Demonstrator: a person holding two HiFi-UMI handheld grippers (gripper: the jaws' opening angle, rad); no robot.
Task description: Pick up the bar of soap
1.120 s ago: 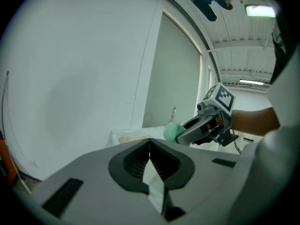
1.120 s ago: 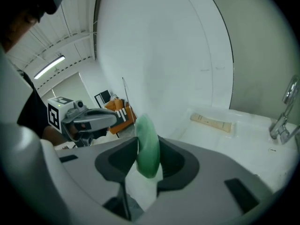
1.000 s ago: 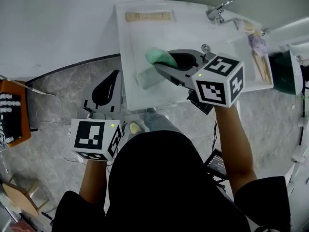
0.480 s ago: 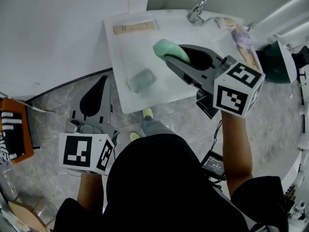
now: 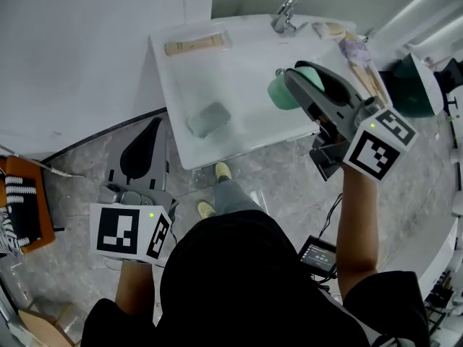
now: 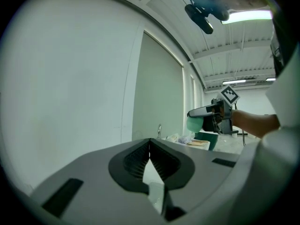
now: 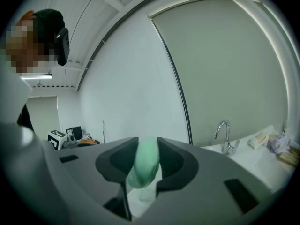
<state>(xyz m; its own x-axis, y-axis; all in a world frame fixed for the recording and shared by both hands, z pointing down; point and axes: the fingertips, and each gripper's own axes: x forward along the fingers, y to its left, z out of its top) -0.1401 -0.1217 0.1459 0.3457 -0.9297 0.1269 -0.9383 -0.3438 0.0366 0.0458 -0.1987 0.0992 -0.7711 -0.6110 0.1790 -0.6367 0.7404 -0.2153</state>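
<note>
2 tools (image 5: 153,126) (image 5: 299,82); 1 soap (image 5: 279,94); 1 tap (image 5: 286,10)

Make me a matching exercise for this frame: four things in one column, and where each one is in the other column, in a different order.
Things:
1. soap
2. grey block
3. wooden strip
4. left gripper

Places:
A. on the far ledge of the sink
B. clamped between the jaws of the right gripper, lifted above the sink
C. lying in the basin
D. out over the floor, jaws together with nothing in them

Pairs: 1-B, 2-C, 3-A, 4-D
</note>
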